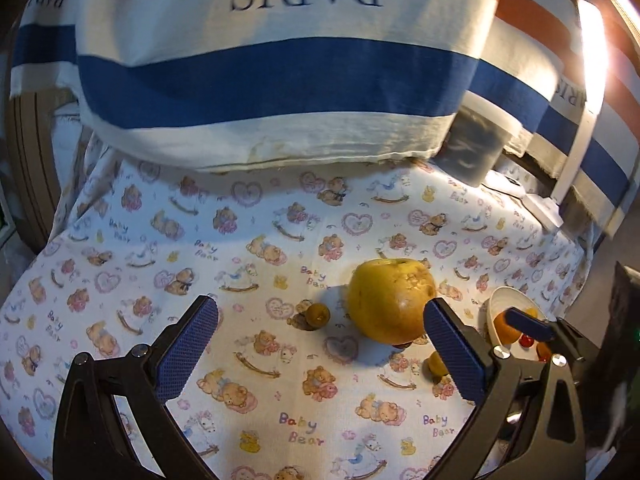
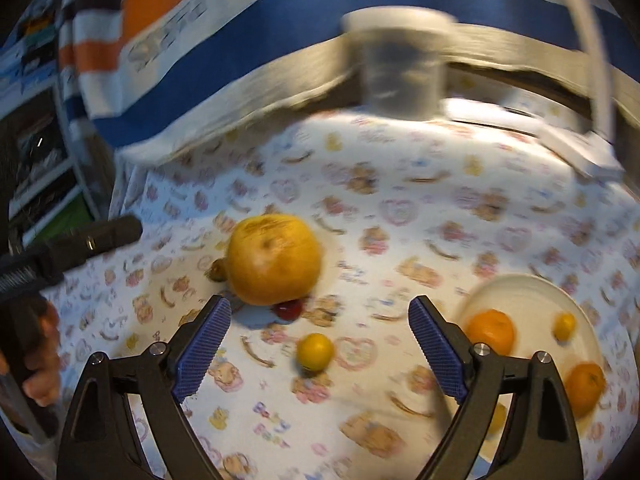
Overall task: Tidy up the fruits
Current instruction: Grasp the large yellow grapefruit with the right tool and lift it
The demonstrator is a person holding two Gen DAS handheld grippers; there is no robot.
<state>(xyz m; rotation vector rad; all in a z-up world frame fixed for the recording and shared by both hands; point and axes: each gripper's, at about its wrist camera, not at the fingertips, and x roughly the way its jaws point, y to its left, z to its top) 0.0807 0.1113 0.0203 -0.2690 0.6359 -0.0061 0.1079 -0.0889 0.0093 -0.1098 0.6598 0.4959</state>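
Right wrist view: right gripper [image 2: 320, 340] jaws spread, empty, w/ small yellow fruit [image 2: 315, 351] lying between fingers at frame center. Plate [image 2: 532, 292] at lower right holds oranges. Left gripper [image 1: 322, 344] also spread, empty. Best approach, IMO: center pads on fruit, squeeze gently, lift to plate w/o nudging big yellow fruit [image 2: 275, 259].

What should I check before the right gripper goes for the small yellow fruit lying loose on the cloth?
1. Right gripper open and empty: ok.
2. Small yellow fruit between its fingers' line, nothing on top of it: ok.
3. Left gripper open, holding nothing: ok.
4. White plate has bare room beside its two oranges: ok.
5. Big yellow fruit and red fruit stand apart from the target: ok.
6. Right view sharp enough to aim: not ok, blurred.
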